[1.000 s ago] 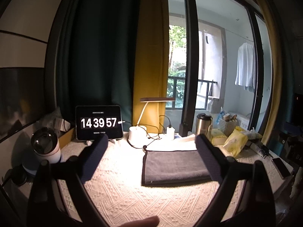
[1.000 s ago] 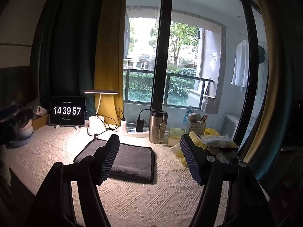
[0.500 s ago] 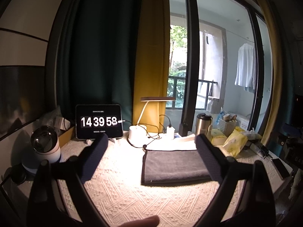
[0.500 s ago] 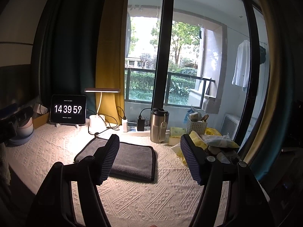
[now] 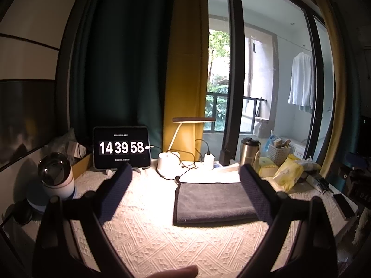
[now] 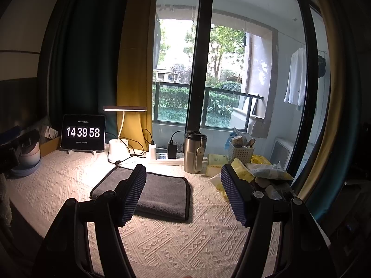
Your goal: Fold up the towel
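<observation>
A dark grey towel [image 5: 215,202] lies folded flat in a neat rectangle on the cream textured tablecloth [image 5: 150,236]. It also shows in the right wrist view [image 6: 162,194]. My left gripper [image 5: 185,176] is open and empty, held above the table, with the towel ahead and to the right. My right gripper [image 6: 183,173] is open and empty, held above the table with the towel just beyond its left finger [image 6: 132,194].
At the table's back stand a tablet clock [image 5: 121,147], a lit desk lamp [image 5: 169,162], a power strip with chargers [image 6: 164,155] and a steel tumbler [image 6: 194,151]. A basket [image 6: 240,153] and yellow packets [image 6: 243,173] crowd the right. A round white device [image 5: 56,178] stands left.
Both grippers stay nearly still, open and empty. The view has only drifted slightly. The towel has not moved.
</observation>
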`<state>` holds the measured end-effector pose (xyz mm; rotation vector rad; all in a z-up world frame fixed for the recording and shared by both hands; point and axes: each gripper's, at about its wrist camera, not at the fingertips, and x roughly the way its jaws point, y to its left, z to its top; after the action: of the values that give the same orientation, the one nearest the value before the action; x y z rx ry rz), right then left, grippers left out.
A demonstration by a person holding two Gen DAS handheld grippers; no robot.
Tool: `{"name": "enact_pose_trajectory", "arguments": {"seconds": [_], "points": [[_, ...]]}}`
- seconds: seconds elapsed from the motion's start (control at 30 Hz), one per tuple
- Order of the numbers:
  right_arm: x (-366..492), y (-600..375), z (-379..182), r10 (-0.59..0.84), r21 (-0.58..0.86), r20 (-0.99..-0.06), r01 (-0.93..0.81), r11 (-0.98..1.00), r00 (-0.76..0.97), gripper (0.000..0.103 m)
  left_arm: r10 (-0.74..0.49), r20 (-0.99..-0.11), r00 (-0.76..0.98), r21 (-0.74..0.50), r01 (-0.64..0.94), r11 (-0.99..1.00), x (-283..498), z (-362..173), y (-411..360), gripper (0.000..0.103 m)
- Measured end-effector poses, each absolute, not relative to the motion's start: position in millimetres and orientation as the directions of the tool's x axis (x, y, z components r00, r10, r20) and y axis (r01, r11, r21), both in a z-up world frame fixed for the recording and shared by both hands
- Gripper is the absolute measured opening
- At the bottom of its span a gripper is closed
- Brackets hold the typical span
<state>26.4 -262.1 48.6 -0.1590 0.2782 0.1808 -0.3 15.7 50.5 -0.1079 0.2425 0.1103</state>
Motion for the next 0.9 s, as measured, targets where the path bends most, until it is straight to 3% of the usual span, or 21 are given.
{"name": "enact_pose_trajectory", "arguments": {"seconds": [0.9], "points": [[27.7, -264.3, 47.7, 0.153, -0.130, -0.292, -0.197, 0.972, 0.944, 0.070, 0.093, -0.253, 0.963, -0.095, -0.120, 0.988, 0.0, 51.6, 13.0, 0.095]]}}
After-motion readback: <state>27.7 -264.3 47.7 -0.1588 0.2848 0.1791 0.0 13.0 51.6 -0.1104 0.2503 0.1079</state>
